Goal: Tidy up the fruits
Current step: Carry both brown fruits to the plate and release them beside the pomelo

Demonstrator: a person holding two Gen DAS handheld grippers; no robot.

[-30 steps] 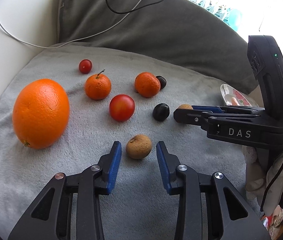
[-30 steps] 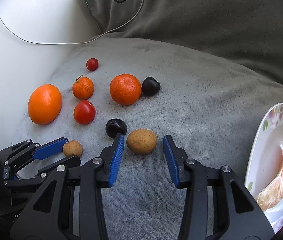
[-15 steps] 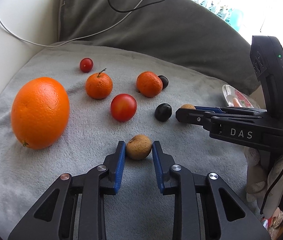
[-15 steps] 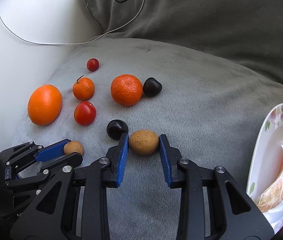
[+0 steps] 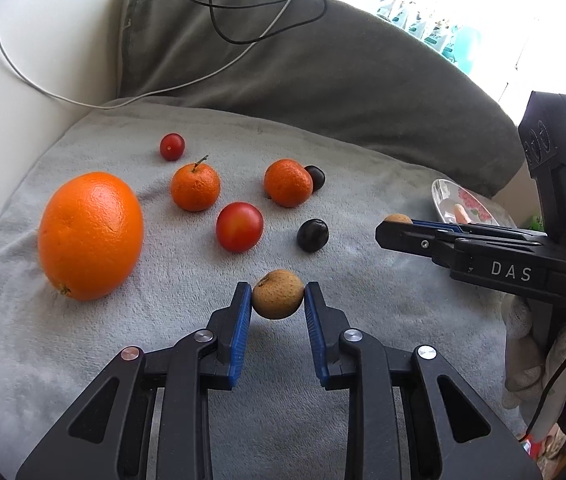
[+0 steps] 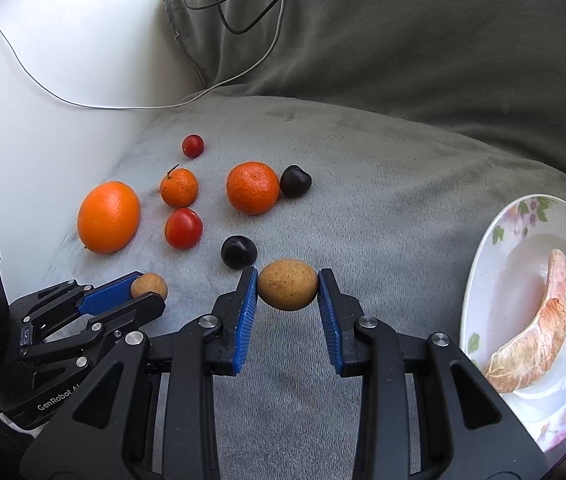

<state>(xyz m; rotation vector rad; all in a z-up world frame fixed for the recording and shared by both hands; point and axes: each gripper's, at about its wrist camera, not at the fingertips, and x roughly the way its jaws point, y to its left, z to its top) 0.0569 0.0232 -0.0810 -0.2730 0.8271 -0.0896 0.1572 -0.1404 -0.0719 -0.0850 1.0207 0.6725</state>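
The left gripper [image 5: 277,306] clamps a small round tan fruit [image 5: 277,294]; the right gripper [image 6: 287,294] clamps a larger oval tan fruit [image 6: 287,284]. By judgement the sorting is barely begun: seven fruits lie scattered toward the grey fleece blanket's [image 6: 383,184] left edge, and the floral white plate [image 6: 483,256] at its right edge holds only a peeled pomelo wedge [image 6: 539,328].

small brown fruit [image 5: 277,294], larger brown fruit [image 6: 287,284], both clamped

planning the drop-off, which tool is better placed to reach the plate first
Right. The right tool, shut on its brown fruit, has the plate just beside it; the left tool sits farther away.

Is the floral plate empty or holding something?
Holding something: a peeled pomelo segment lies in the floral plate. No other fruit shows there.
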